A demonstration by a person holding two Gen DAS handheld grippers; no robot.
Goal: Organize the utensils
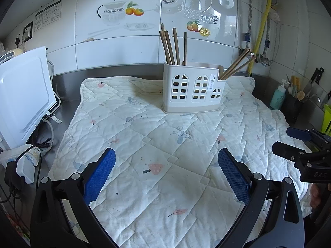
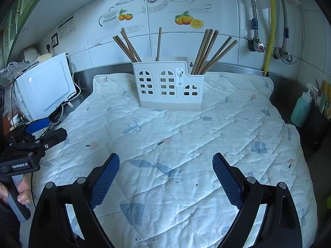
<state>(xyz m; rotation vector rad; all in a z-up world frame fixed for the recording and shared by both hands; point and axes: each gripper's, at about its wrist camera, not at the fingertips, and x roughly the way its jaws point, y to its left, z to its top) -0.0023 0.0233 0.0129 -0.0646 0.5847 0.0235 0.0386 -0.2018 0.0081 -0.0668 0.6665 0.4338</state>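
Chopsticks (image 1: 174, 46), brown wood, stood upright in white windowed holder (image 1: 191, 90) on quilted mat (image 1: 144, 136); left gripper (image 1: 166, 171) spread, empty | right-wrist view: chopsticks (image 2: 209, 51) in 2 clusters; right gripper (image 2: 166, 178) spread, empty

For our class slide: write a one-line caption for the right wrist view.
Open right tool over quilted mat, facing white holder of wooden chopsticks.

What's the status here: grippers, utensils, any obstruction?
Left gripper open, empty, above the quilted mat. Right gripper open, empty. Chopsticks all standing in the white holder. Nothing in the way.
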